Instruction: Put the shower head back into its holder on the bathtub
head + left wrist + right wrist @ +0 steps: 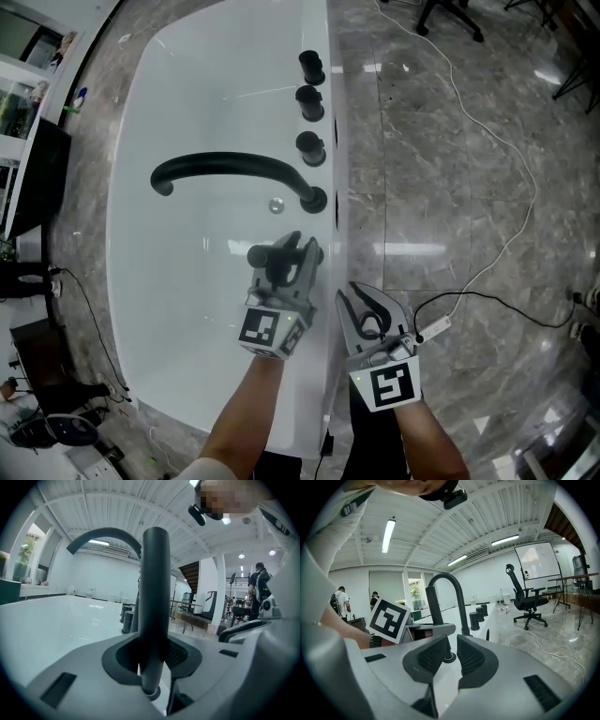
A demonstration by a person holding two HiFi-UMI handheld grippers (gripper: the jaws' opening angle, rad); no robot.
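Head view: white bathtub beside grey marble floor.
Left claw: clamped on upright black cylindrical shower head, lower end at round holder on tub rim.
Right claw: slightly parted, empty.
Room: ribbed white ceiling, black office chair.

The bathtub is white; its spout, knobs and shower head are black. The floor is grey veined marble, and the left gripper and right gripper are grey with black-and-white markers.
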